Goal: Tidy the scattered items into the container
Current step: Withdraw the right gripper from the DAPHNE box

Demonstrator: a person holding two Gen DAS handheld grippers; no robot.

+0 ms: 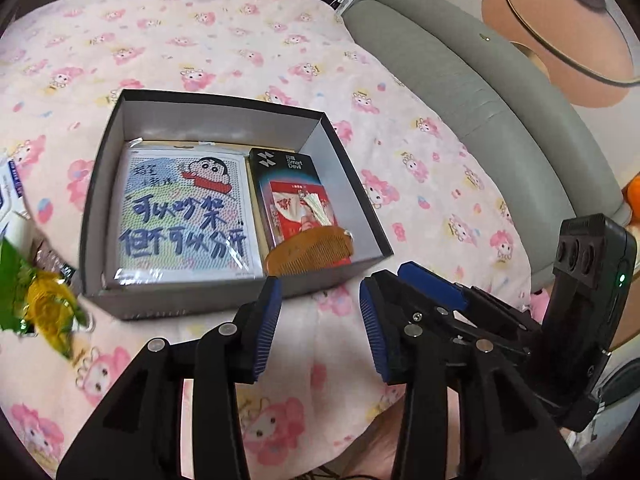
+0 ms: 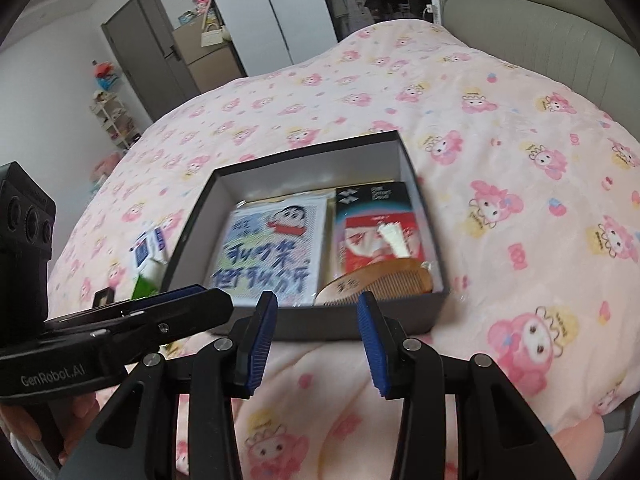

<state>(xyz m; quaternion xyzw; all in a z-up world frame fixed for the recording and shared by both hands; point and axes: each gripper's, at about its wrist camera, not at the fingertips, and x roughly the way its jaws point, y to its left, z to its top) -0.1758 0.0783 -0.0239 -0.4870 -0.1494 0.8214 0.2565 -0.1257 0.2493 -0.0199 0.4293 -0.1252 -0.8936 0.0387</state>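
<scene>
Both hand-held grippers [image 1: 320, 320] [image 2: 316, 336] hover empty-jawed, angled down toward the box [image 1: 224, 298].

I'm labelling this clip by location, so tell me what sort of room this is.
Most likely a bedroom. The open dark cardboard box sits on a pink cartoon-print quilt spread over a bed with a padded grey-green headboard, and a closed grey door and white shelf rack stand behind it.

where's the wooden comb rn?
The wooden comb is inside the grey box, in its near right corner in both wrist views, lying over the lower edge of the red packet, right of the cartoon card.
</scene>
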